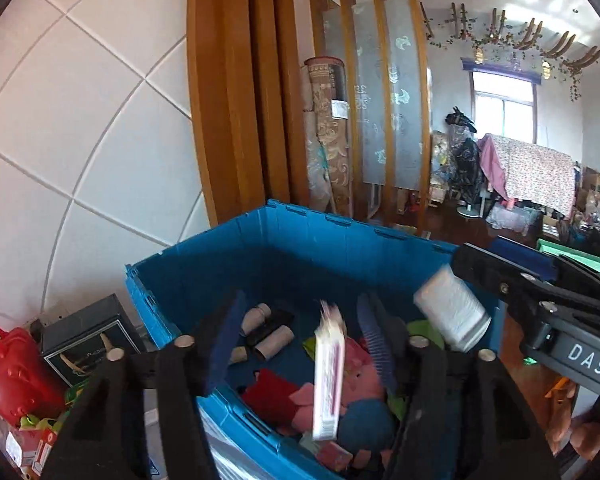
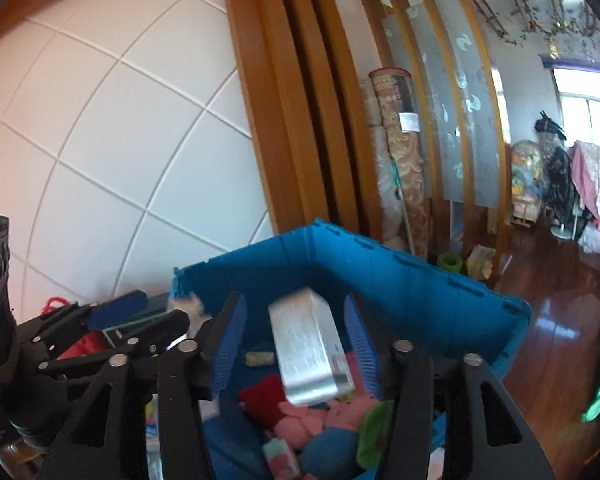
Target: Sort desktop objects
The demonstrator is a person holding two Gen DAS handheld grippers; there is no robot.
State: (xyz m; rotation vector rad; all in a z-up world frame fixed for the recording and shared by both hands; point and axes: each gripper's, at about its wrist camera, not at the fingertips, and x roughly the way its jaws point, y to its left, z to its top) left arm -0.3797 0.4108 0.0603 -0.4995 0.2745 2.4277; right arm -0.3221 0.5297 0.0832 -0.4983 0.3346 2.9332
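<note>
Both grippers, left and right, hang spread, each loosing a blurred packet above the blue crate; either could bounce out.

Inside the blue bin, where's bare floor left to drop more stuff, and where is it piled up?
Bare blue bin floor shows between the cardboard tubes and the red cloth, and along the far wall. The near right is crowded: pink plush, blue ball, green cloth.
</note>
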